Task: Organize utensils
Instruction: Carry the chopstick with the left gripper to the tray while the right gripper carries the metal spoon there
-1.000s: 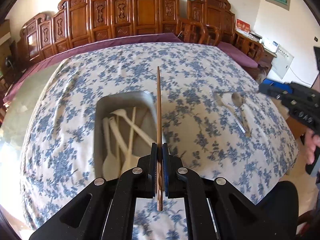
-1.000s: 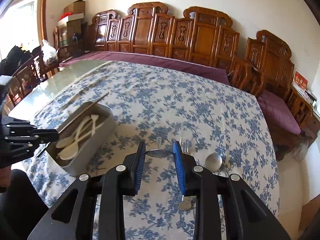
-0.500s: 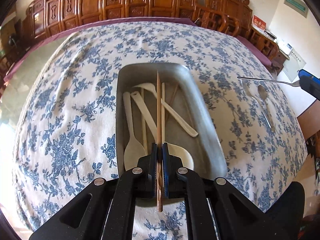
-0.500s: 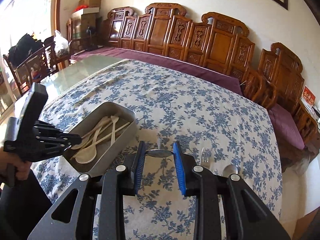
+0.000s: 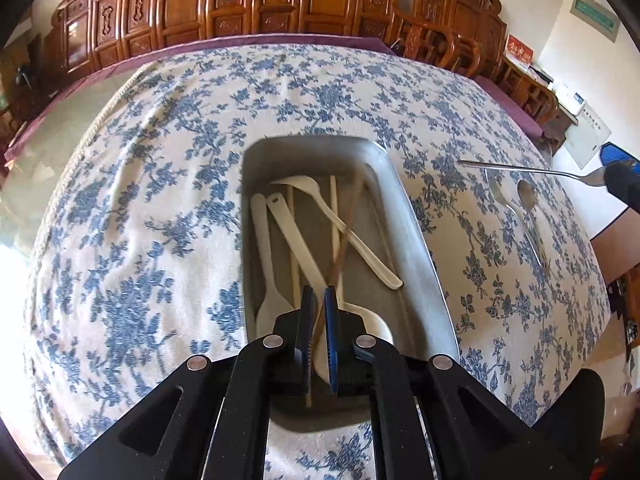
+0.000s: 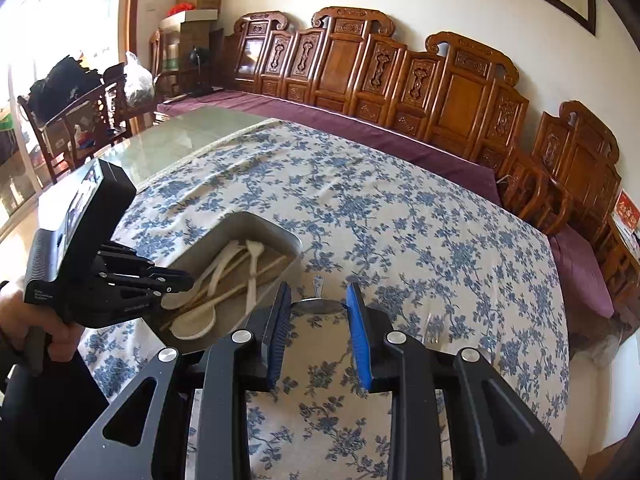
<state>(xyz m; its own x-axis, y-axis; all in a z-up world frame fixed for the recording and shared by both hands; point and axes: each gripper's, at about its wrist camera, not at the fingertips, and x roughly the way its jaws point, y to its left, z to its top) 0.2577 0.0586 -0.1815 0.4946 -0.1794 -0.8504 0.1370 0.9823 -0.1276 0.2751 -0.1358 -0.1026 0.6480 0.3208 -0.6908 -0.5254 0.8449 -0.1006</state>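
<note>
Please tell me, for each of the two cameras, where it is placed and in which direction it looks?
Left wrist: sits on the left tongs, looks down into the metal tray; a brown chopstick lies loose between the parted fingers.
Right wrist: sits on the right tongs, looks across the floral tablecloth; they grip a metal spoon.
Shared: tray, tablecloth, each other's tongs.

No legible text, red card [image 5: 519, 49] with gold characters too blurred to read, green wall sign [image 5: 593, 16] illegible, small white print on left gripper body [image 6: 42, 295] unreadable
</note>
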